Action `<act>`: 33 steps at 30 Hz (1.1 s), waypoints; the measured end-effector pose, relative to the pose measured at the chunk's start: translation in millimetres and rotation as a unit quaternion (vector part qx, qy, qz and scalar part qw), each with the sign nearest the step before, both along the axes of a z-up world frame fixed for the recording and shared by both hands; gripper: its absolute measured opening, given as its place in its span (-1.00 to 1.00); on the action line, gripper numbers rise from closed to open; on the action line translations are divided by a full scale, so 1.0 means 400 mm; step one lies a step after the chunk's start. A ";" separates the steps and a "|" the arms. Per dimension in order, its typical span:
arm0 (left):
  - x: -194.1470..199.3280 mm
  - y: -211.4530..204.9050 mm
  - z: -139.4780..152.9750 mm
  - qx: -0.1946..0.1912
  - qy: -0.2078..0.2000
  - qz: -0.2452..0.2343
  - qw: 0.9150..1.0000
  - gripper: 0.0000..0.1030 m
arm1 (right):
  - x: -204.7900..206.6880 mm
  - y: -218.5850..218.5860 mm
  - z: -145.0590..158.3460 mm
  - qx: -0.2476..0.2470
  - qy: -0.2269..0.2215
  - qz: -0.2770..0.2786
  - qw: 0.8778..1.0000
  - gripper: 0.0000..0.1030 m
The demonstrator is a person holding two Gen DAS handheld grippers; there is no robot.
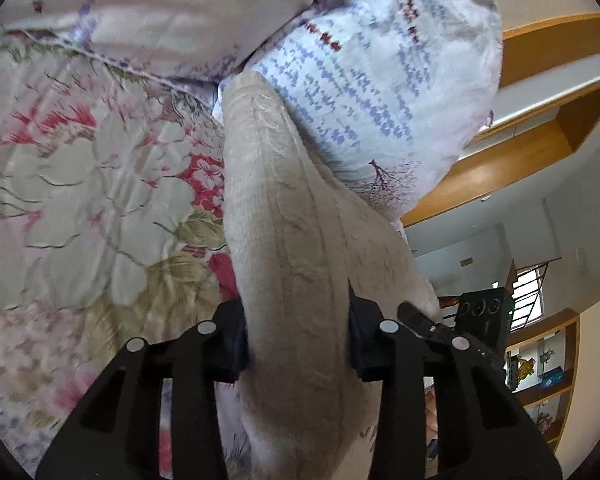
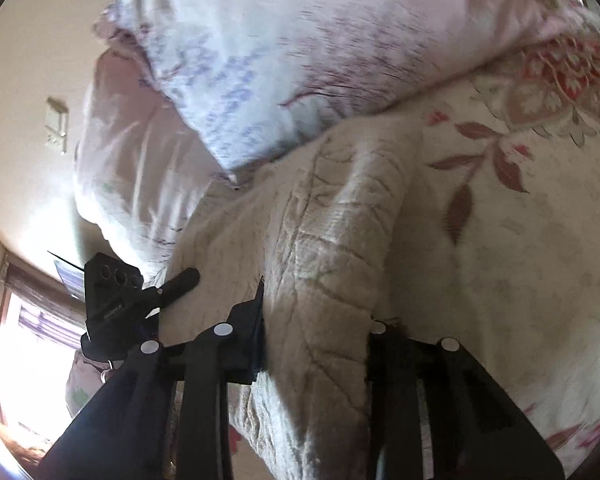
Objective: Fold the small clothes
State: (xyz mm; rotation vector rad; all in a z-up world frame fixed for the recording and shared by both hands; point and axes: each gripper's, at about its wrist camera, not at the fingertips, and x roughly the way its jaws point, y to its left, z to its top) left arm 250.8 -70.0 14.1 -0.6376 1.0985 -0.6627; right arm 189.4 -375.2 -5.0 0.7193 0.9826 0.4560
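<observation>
While both grippers clamp the same cream cable-knit garment [image 1: 284, 216], it hangs raised above a floral bedspread [image 1: 84, 184]. From the left wrist view, the left gripper [image 1: 298, 340] has its 2 fingers pressed against either side of a bunched fold of the knit, which stretches away toward a blue-and-white patterned pillow [image 1: 376, 92]. From the right wrist view, the right gripper [image 2: 318, 332] pinches another gathered part of the garment [image 2: 332, 232], the fabric filling the gap between its fingers. Each gripper shows at the edge of the other's view. Wooden shelving [image 1: 540, 92] stands beyond the pillow on the right.
</observation>
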 end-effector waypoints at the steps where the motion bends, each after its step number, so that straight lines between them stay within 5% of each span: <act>1: -0.008 0.014 0.009 0.001 -0.003 0.000 1.000 -0.27 | -0.003 0.016 0.009 -0.004 -0.005 0.003 1.000 -0.45; 11: -0.064 0.248 0.082 0.047 -0.033 0.040 0.998 -0.24 | -0.002 0.261 0.028 -0.046 -0.073 0.052 0.995 -0.46; 14: -0.037 0.301 0.015 0.072 0.011 0.063 0.995 -0.15 | 0.011 0.302 -0.037 -0.056 -0.028 0.050 0.997 -0.44; 16: -0.032 0.332 -0.031 0.038 0.032 0.075 0.996 -0.05 | 0.014 0.298 -0.070 -0.041 -0.010 0.034 0.999 -0.36; 18: -0.034 0.339 -0.037 0.028 0.029 0.077 0.996 -0.01 | 0.016 0.283 -0.076 -0.021 0.004 0.031 0.999 -0.31; 22: -0.055 0.324 0.011 0.093 -0.012 0.075 0.993 0.05 | 0.009 0.253 -0.066 -0.009 0.015 0.030 0.999 -0.16; 28: -0.155 0.276 0.133 0.201 -0.160 0.068 0.964 0.25 | -0.011 0.189 -0.041 0.006 -0.016 -0.004 1.000 -0.19; 30: -0.189 0.243 0.157 0.224 -0.199 0.050 0.953 0.30 | -0.014 0.198 -0.038 -0.002 -0.025 0.003 1.000 -0.62; 33: -0.208 0.188 0.161 0.259 -0.221 0.020 0.940 0.32 | -0.025 0.219 -0.012 -0.054 -0.060 -0.007 0.997 -0.74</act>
